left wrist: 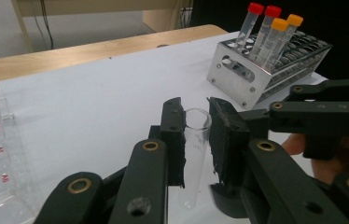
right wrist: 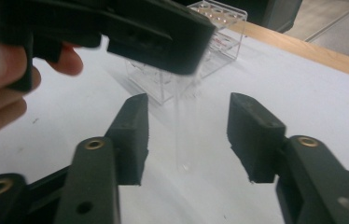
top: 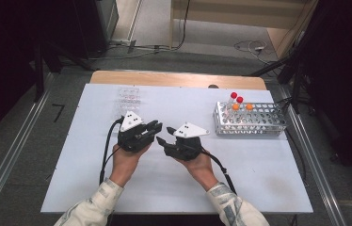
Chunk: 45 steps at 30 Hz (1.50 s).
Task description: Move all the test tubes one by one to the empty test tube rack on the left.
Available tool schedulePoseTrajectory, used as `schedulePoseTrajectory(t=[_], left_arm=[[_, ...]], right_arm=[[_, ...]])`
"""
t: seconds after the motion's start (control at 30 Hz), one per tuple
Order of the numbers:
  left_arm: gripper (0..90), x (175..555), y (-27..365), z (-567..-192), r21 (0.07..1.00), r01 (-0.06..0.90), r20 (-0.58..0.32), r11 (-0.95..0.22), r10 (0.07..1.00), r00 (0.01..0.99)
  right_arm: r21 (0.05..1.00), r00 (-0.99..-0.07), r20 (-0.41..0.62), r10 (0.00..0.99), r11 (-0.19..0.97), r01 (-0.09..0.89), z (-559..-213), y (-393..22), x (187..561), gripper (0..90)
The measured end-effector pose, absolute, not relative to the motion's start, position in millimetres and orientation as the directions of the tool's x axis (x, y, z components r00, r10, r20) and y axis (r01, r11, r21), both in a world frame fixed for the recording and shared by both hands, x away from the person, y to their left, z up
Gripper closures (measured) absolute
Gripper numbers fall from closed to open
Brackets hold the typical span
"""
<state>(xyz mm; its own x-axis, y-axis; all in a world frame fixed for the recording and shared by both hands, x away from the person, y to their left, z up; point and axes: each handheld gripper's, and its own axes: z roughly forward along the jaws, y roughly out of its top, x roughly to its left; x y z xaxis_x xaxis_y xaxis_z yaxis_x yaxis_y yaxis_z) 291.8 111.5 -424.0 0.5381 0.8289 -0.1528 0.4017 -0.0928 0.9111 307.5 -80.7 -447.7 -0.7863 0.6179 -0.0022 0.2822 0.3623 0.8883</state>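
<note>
1. Handover step: left claw (left wrist: 196,140) clamps the clear tube (left wrist: 195,154) upright, centre frame, above the table (left wrist: 93,102).
2. Right claw (right wrist: 186,137) stands half-wide; its pads flank the tube without touching.
3. Next, likely: carry tube toward metal rack (top: 251,119), upper right; keep it vertical.

metal tube rack (top: 252,123), capped tubes (top: 236,100), clear plastic rack (top: 129,99)

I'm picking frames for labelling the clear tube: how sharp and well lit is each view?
High view: evenly lit, dark at both sides, tube too small to make out. Left gripper view: glass tube sharp between the left gripper pads. Right gripper view: tube nearly washed out against the white table, left gripper's jaw above blurred.
</note>
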Motion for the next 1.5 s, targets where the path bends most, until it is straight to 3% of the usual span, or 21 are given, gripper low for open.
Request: schedulePoseTrajectory(t=[0.33, 0.83, 1.1, 1.5], left_arm=[[77.3, 310, 121, -422, 0.904, 0.425, -0.185, -0.055, 0.844, 0.503], [77.2, 341, 148, -393, 0.908, 0.418, -0.176, -0.021, 0.888, 0.425], [77.2, 345, 156, -387, 0.912, 0.410, -0.164, -0.018, 0.901, 0.402], [77.2, 346, 175, -378, 0.923, 0.384, -0.129, -0.011, 0.932, 0.338]], right_arm=[[0.854, -0.759, 0.056, 0.649, 0.363, 0.373, -450, -110, 312, 29.7], [0.859, -0.731, 0.060, 0.680, 0.338, 0.385, -447, -148, 304, 27.3], [0.857, -0.707, 0.066, 0.704, 0.323, 0.402, -447, -159, 306, 18.9], [0.852, -0.682, 0.067, 0.728, 0.314, 0.419, -447, -171, 305, 18.6]])
